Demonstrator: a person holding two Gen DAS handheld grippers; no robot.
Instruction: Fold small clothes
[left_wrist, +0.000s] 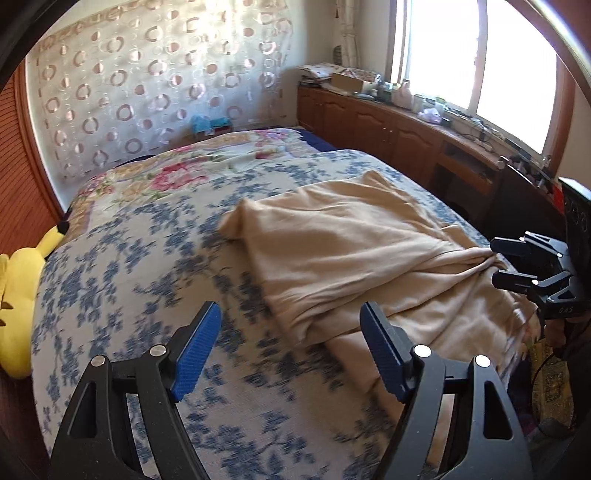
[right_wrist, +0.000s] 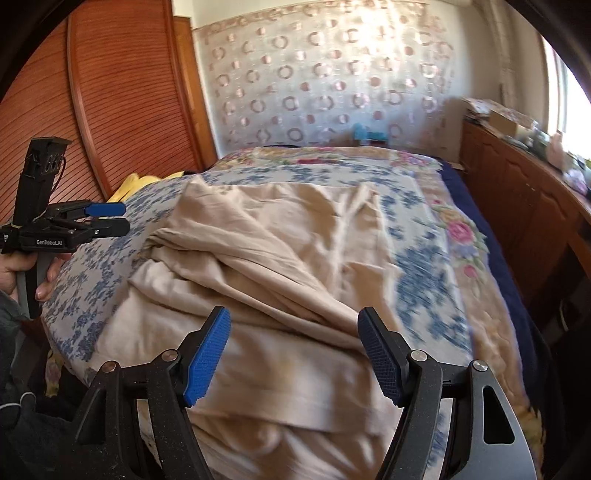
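Evidently soft, light and floppy, the beige garment (right_wrist: 280, 258) on the bed (right_wrist: 424, 236) wants pinching at a near hem corner; left tool (left_wrist: 290, 347) and right tool (right_wrist: 293, 354) both gape empty.

The near part of the beige garment (right_wrist: 280, 369) is blurred. The blue bedspread (left_wrist: 147, 295) pattern is smeared too. The yellow toy (left_wrist: 18, 306) is cut by the left edge.
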